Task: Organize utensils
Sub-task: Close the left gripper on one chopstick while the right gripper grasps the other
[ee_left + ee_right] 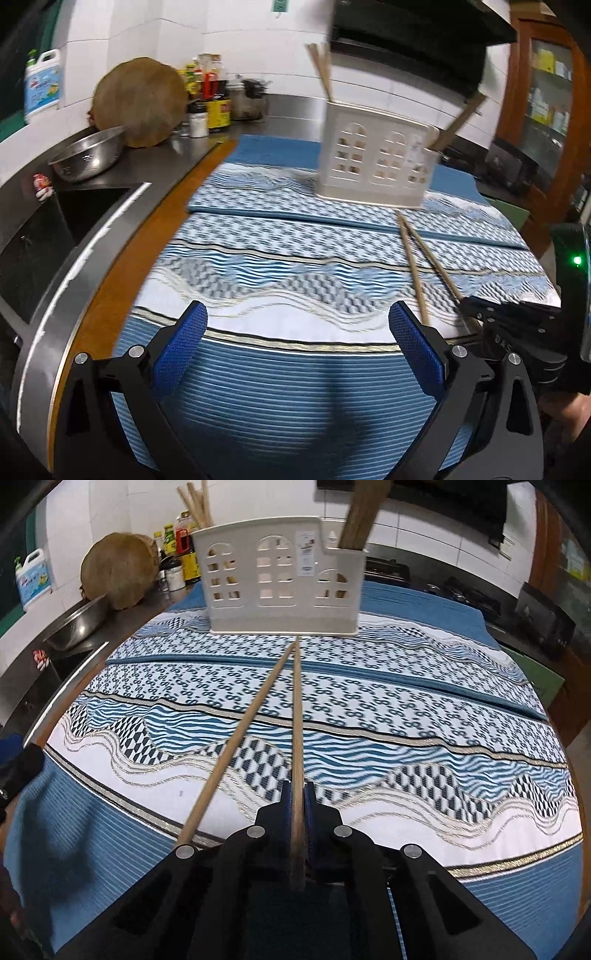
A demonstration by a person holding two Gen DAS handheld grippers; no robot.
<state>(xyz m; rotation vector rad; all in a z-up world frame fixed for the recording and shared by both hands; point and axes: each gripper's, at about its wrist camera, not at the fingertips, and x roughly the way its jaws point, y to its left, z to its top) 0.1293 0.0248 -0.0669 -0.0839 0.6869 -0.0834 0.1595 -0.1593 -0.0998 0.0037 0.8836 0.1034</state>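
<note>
One chopstick [297, 760] is pinched in the closed right claw [297, 805]; it should be lifted level toward the holder [282, 587] ahead. The left claw [297, 325] is spread wide, empty.

- I see white tiled walls [236, 55] behind a steel counter [166, 158].
- A sink [74, 218] sits left.
- A wooden glass-fronted cabinet [546, 92] stands right.
- A patterned blue cloth [369, 709] covers the table.
</note>
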